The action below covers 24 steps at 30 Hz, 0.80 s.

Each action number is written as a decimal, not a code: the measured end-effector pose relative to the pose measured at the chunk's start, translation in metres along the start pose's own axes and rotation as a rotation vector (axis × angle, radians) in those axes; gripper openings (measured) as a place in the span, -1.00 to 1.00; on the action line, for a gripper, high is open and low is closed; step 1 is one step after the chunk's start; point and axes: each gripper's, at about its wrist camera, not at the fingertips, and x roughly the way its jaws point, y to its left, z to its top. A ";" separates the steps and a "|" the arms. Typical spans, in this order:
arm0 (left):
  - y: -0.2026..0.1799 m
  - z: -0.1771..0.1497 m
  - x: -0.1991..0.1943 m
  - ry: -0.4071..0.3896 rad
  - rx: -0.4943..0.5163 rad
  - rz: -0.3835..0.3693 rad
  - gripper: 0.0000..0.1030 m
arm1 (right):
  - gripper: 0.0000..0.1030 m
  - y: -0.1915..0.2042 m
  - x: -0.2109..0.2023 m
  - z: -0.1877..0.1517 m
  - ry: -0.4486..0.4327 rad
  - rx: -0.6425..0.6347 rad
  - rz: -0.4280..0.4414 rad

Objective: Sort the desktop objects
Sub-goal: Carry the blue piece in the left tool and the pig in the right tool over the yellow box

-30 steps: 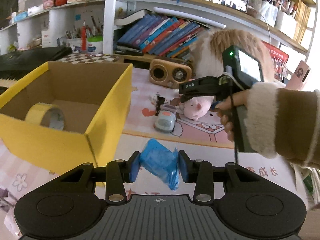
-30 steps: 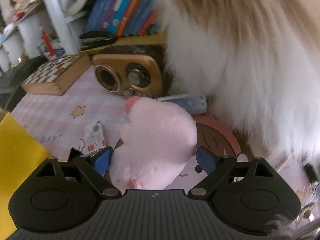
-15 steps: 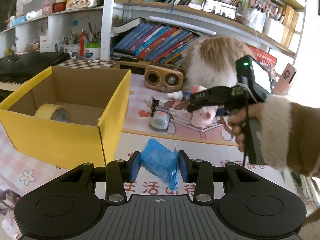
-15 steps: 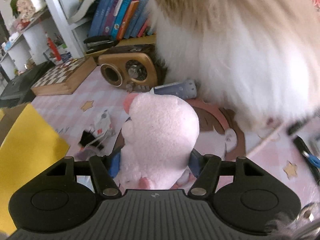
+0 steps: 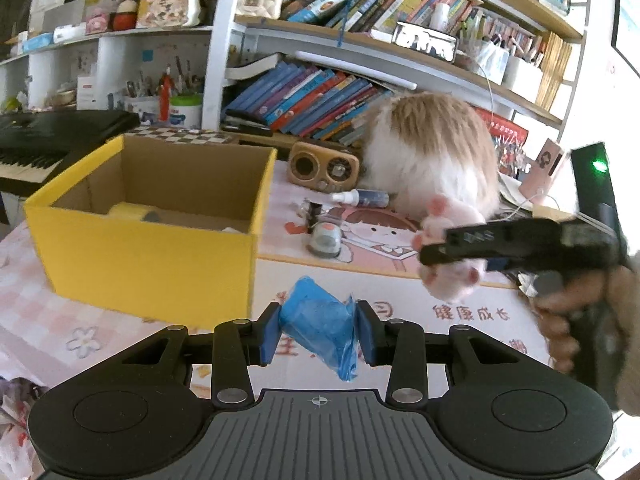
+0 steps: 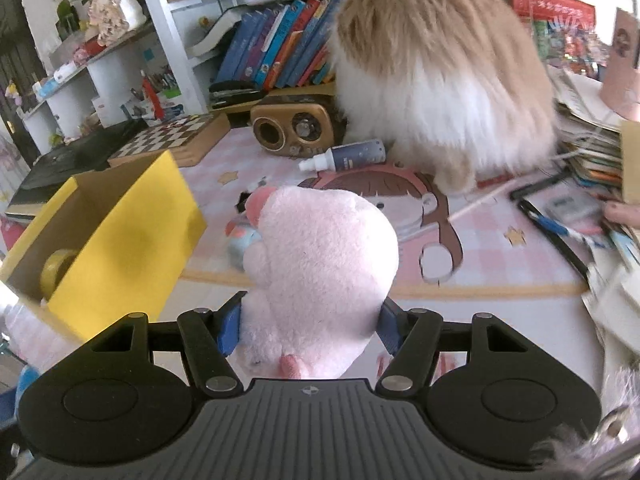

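While left gripper (image 5: 318, 334) clamps blue bag (image 5: 320, 326), right gripper (image 6: 310, 326) has lifted pink plush (image 6: 320, 276).

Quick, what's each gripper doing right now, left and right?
Left gripper: closed on the blue plastic bag.
Right gripper: closed on the pink plush toy.

- The pink toy (image 6: 320, 276) is soft, napped plush, matt all over.
- The blue packet (image 5: 318, 330) looks like thin crinkled plastic film, faintly glossy.
- The yellow box (image 5: 160, 256) is cardboard (raw brown inside, smooth yellow outside).
- The gripper bodies are matt black plastic, ribbed, with small shiny metal pins.
- The little radio (image 5: 323, 167) seems wood-finished, though that is hard to confirm.
- The animal (image 6: 444, 76) has long, fluffy fur.
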 end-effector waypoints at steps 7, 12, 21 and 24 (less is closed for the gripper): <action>0.036 -0.014 -0.036 0.006 -0.003 0.003 -0.27 | 0.21 0.042 -0.039 -0.046 0.003 -0.009 -0.009; 0.060 -0.025 -0.053 0.025 -0.003 -0.003 -0.27 | 0.21 0.072 -0.057 -0.078 0.027 -0.002 -0.017; 0.087 -0.043 -0.077 0.054 0.031 -0.047 -0.27 | 0.21 0.121 -0.080 -0.129 0.054 0.014 -0.014; 0.096 -0.049 -0.087 0.056 0.034 -0.051 -0.27 | 0.22 0.139 -0.083 -0.144 0.073 0.002 -0.003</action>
